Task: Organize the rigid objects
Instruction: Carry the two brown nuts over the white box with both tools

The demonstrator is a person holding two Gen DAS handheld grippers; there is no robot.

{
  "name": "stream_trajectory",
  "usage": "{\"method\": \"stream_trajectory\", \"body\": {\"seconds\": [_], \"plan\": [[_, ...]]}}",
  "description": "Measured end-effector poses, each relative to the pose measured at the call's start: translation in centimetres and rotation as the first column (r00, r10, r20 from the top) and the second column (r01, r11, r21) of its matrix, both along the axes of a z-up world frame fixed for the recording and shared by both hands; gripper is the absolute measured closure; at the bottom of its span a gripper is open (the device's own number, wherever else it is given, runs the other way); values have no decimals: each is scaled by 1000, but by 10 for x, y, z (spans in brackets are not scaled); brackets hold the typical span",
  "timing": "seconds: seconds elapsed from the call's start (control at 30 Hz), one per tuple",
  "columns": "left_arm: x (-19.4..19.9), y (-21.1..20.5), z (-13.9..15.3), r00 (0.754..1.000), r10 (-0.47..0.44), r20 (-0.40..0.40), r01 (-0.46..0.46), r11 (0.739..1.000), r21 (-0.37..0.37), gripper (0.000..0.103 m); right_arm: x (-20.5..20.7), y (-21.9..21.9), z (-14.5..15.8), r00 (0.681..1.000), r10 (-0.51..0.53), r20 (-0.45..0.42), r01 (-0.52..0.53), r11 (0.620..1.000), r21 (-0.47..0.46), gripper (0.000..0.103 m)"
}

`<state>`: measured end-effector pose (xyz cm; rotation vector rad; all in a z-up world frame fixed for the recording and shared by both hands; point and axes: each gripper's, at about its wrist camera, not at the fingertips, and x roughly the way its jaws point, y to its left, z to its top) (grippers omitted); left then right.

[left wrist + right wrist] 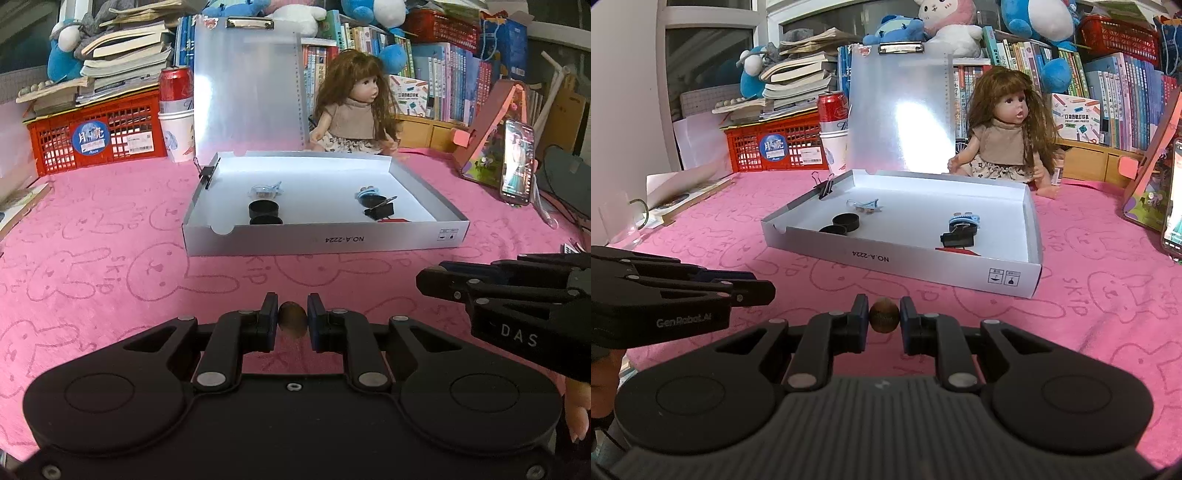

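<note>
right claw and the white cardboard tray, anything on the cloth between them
Nothing: in the right wrist view only bare pink cloth lies between the right claw and the white cardboard tray.

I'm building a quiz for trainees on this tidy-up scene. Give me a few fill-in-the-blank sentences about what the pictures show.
1. Each gripper, left gripper and right gripper, is shut on a small brown ____.
2. The white box rests on a ____ cloth printed with rabbits.
3. Behind the box sits a ____ with long brown hair.
4. The red can stands in a white ____.

Missing words: nut; pink; doll; cup
</note>
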<state>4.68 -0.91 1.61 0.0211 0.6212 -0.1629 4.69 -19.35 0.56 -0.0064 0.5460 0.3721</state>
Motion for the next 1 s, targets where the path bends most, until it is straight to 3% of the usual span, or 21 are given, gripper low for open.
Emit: {"method": "stream_trajectory", "body": {"seconds": [0.5, 0.73, 1.0], "plan": [[18, 2, 19, 1000, 3, 1, -3, 1000, -18, 86, 5, 3, 11, 1000, -17, 23, 17, 1000, 1, 81], [54, 2, 39, 1000, 6, -5, -6, 999, -41, 86, 29, -4, 25, 998, -61, 19, 60, 997, 43, 81], [104, 3, 56, 998, 49, -32, -51, 997, -65, 86, 74, -20, 36, 990, -131, -43, 135, 985, 107, 81]]}}
